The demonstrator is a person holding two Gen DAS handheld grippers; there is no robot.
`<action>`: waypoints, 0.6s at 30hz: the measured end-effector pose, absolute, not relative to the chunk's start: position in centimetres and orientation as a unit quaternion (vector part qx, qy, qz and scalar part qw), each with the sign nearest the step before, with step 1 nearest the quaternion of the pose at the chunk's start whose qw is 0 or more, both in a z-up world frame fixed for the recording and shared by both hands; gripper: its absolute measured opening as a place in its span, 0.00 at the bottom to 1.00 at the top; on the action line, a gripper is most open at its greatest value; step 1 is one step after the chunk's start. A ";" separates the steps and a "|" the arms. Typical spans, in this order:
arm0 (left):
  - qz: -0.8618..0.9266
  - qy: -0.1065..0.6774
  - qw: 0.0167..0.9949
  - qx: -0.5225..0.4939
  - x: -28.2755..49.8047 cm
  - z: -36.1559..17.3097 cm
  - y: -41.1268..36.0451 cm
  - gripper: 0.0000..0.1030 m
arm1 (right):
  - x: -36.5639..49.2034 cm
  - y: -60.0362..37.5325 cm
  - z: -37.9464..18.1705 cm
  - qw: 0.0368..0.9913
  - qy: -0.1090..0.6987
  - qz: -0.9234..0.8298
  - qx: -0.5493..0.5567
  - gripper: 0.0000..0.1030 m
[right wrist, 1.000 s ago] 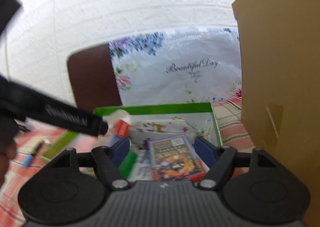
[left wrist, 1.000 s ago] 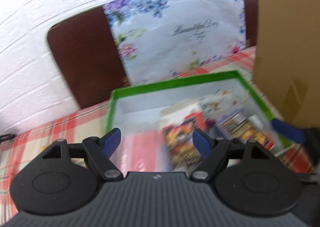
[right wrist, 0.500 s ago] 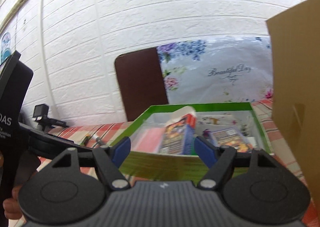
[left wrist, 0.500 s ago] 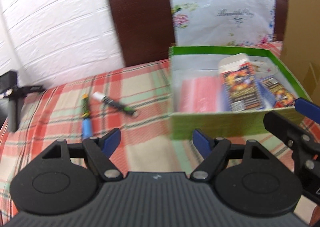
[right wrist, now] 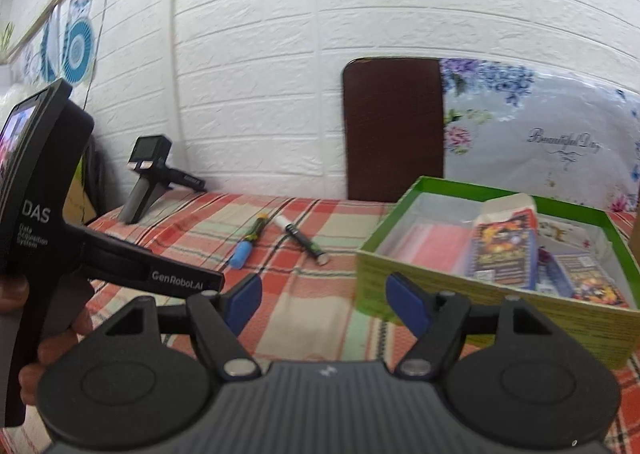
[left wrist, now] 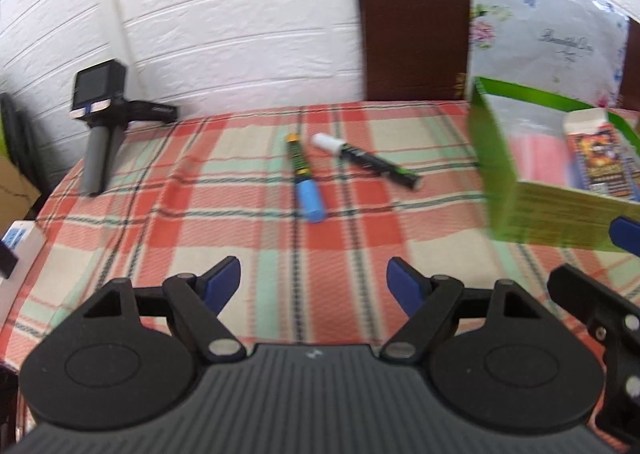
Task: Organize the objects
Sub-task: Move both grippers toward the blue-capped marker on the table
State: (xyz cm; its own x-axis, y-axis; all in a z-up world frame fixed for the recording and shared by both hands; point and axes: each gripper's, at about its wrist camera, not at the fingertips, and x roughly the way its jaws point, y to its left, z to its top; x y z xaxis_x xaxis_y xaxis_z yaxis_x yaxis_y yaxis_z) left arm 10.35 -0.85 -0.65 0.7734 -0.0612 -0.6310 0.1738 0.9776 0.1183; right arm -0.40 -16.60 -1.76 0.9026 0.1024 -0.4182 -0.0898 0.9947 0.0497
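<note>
left gripper (left wrist: 313,279): jaws apart, nothing held. right gripper (right wrist: 324,301): same, apart & empty. both have pulled back and swung left since a sec ago, when they looked straight down into the green box (right wrist: 404,278); box now sits off to the right. card packs (right wrist: 505,246) lie inside it, so that part reads as done. left gripper now faces two loose pens on the plaid tablecloth (left wrist: 248,238): blue-capped pen (left wrist: 306,184) & white-capped marker (left wrist: 370,162), near each other, not touching, well clear of the box. likely next pickup, in my judgement.
</note>
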 end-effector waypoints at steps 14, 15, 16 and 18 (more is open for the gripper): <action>0.007 0.359 0.933 0.019 14.0 -4.7 6.6 0.81 | 6.2 -11.3 -5.5 0.944 0.305 0.121 -0.027 0.47; 0.012 0.360 0.933 0.003 14.2 -4.7 7.4 0.81 | 7.2 -11.0 -5.5 0.944 0.306 0.124 -0.024 0.47; 0.017 0.360 0.933 -0.008 14.4 -4.5 8.0 0.81 | 8.3 -10.6 -5.6 0.943 0.306 0.127 -0.021 0.47; 0.021 0.360 0.932 -0.026 14.8 -4.1 9.1 0.81 | 10.8 -9.7 -5.7 0.943 0.307 0.130 -0.015 0.47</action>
